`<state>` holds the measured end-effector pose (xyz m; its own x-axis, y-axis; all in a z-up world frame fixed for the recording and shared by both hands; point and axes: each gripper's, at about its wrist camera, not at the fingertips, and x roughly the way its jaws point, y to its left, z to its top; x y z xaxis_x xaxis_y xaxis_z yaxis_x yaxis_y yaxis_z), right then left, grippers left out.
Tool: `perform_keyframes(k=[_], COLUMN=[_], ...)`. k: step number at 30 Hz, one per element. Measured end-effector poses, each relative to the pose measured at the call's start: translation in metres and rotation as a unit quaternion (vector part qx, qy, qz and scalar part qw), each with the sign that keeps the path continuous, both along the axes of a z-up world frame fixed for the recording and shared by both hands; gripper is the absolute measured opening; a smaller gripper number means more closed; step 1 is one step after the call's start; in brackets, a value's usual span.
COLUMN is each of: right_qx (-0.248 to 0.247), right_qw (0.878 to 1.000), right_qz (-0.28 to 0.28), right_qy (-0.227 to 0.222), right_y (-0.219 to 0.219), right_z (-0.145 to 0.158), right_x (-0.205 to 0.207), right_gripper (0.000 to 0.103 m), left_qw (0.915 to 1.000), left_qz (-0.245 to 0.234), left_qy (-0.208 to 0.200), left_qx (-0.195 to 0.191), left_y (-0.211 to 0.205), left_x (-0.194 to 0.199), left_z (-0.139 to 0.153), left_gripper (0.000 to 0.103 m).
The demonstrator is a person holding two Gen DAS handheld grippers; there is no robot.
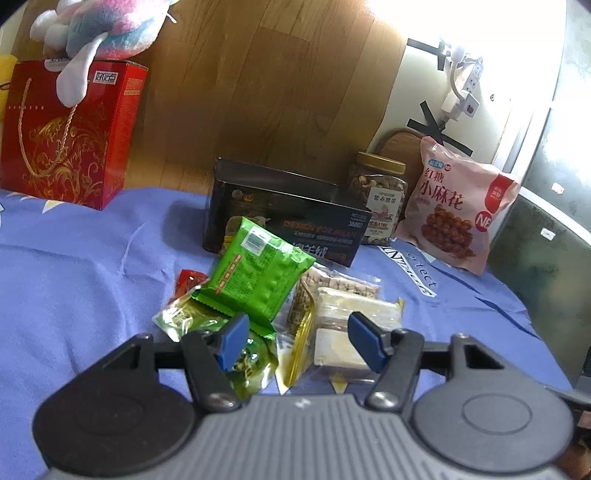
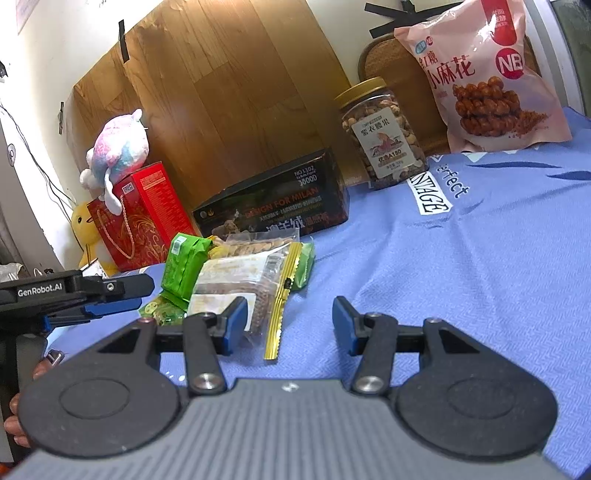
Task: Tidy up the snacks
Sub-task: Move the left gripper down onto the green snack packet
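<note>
A pile of snacks lies on the blue cloth [image 1: 74, 288]: a green packet [image 1: 258, 280] propped on top, a clear bag of pastries [image 1: 351, 317] with a gold zip edge, shiny green packets [image 1: 181, 321] and a small red packet [image 1: 188, 280]. My left gripper [image 1: 299, 339] hovers open just over the near side of the pile, pads apart and pressing on nothing. In the right wrist view the clear bag [image 2: 236, 280] and green packet [image 2: 184, 269] sit ahead to the left. My right gripper [image 2: 290, 325] is open, with the bag's gold edge [image 2: 279, 310] lying between its fingers, untouched. The left gripper [image 2: 110, 306] reaches in from the left.
Behind the pile stands a black box [image 1: 280, 218], then a jar of nuts [image 1: 380, 199] and a pink snack bag [image 1: 458, 210] leaning at the back right. A red gift box [image 1: 70, 136] with a plush toy [image 1: 99, 26] on it stands back left. A wooden board backs the scene.
</note>
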<state>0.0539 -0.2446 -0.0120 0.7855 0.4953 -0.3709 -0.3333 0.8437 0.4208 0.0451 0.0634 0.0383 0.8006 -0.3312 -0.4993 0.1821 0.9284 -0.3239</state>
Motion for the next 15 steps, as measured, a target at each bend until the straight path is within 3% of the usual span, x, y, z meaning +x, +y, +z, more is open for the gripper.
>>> perform_keyframes(k=[15], right_qx=[-0.002], right_qw=[1.000], right_qz=[-0.002], right_qy=[-0.003], right_y=[0.000], right_z=[0.001], right_x=[0.000], right_gripper=[0.054], left_qw=[0.9997], left_qz=[0.021], left_qy=[-0.011], left_qx=[-0.004], left_y=[0.011], left_x=[-0.004], left_z=[0.000], left_gripper=[0.065])
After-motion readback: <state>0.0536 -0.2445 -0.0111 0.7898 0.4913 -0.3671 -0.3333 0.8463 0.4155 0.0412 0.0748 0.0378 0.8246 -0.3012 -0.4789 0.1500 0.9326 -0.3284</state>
